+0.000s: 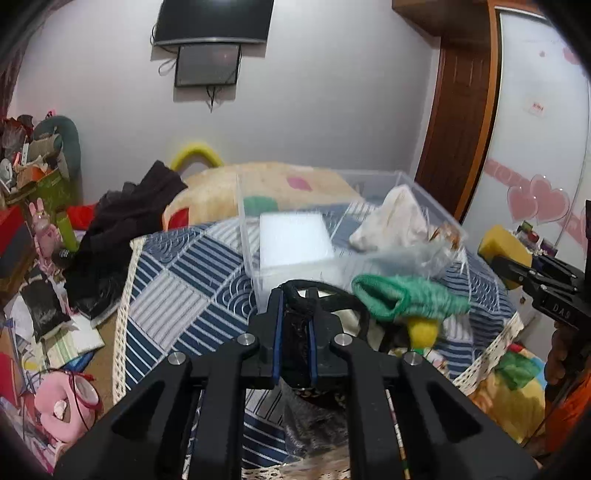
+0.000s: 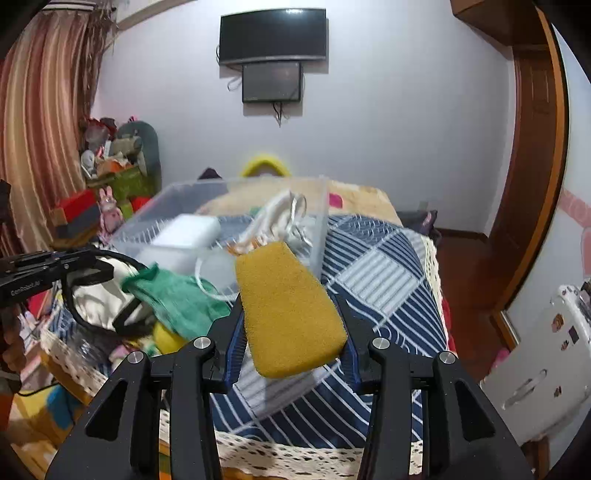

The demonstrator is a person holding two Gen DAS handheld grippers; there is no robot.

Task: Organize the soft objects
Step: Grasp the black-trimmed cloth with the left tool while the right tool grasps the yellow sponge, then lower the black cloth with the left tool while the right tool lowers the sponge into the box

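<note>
A clear plastic bin [image 1: 251, 236] [image 2: 321, 229] stands on the blue patterned quilt; inside lie a white foam block [image 1: 295, 240] [image 2: 184, 229] and a white cloth bag [image 1: 395, 221] [image 2: 284, 218]. My left gripper [image 1: 295, 306] is shut on a black strap [image 1: 328, 291] of a black-and-cream item [image 2: 96, 299], just in front of the bin. A green knit sock [image 1: 406, 299] [image 2: 177, 299] and a yellow ball [image 1: 423, 330] lie beside it. My right gripper [image 2: 291, 310] is shut on a yellow sponge [image 2: 288, 310] [image 1: 504, 245], held above the quilt near the bin's right corner.
The quilt [image 2: 380, 266] covers a raised surface with a lace edge [image 2: 295, 454]. Black clothing [image 1: 122, 229] lies at the left. Cluttered toys and boxes [image 1: 37, 184] fill the left side. A wardrobe [image 1: 535, 147] stands at the right, a TV [image 2: 273, 35] on the wall.
</note>
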